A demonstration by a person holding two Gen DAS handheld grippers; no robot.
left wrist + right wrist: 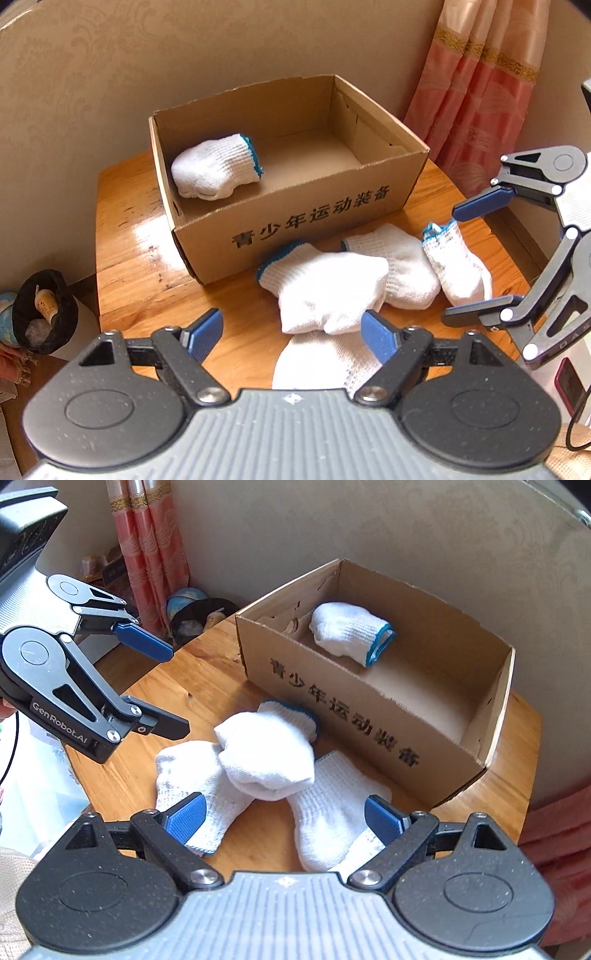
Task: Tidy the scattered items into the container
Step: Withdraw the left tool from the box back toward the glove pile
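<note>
Wooden table [122, 266] by a papered wall: cardboard box [314, 218] holding one glove [216, 171], loose gloves [325, 288] near it.
Left gripper [291, 334] and right gripper [286, 818] both gape wide, empty; only the right-wrist view shows "GenRobot.AI" lettering; box reads "青少年运动装备".

Your right gripper [284, 818] stands wide open above the white gloves [266, 760] heaped on the wooden table [207, 679]. At two o'clock from the heap you see the cardboard box [362, 716], with one glove [351, 633] inside. At ten o'clock your left gripper [177, 690] is also open, holding nothing.
</note>
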